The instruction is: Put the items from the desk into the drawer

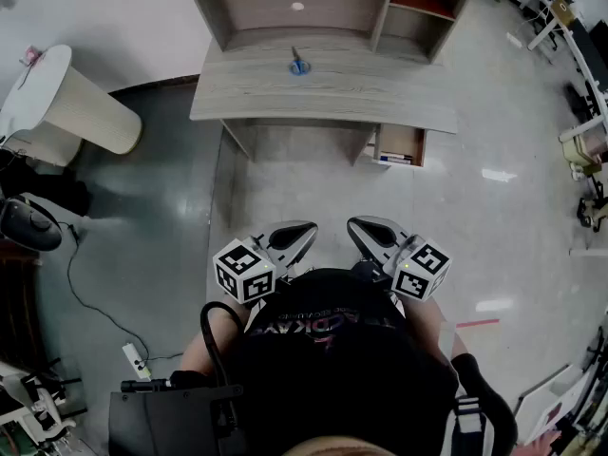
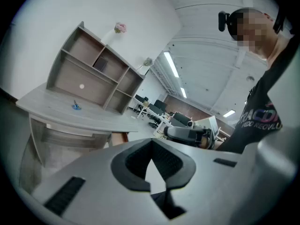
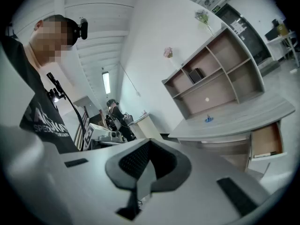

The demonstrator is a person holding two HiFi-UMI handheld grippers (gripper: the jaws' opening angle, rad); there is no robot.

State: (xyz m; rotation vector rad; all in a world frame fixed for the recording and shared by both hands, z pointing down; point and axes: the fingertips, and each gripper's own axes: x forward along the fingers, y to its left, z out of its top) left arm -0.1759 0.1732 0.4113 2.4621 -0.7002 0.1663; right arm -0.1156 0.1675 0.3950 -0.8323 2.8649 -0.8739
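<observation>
Open-plan office, big shared room. Wood-grain tabletop (image 1: 323,88) w/ hutch shelves (image 1: 313,8) and open drawer (image 1: 399,144), set against white wall (image 1: 114,8). Rows of desks & chairs (image 2: 152,111) further back, strip lights (image 2: 171,64) overhead. Glossy hard floor (image 1: 304,188), power strip (image 1: 135,360) w/ cable on it. Poss. more workstations (image 1: 584,150) at right edge, too blurred to confirm.

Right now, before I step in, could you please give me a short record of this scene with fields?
desk: grey wood, shelves at its back, well ahead of both grippers
on desk: one small blue thing near the middle
drawer: open, under the desk's right end
in drawer: a thin thing, too small to identify
left gripper: jaws shut, empty, close to the body
right gripper: jaws shut, empty, close to the body
task state: blue thing not yet in drawer
</observation>
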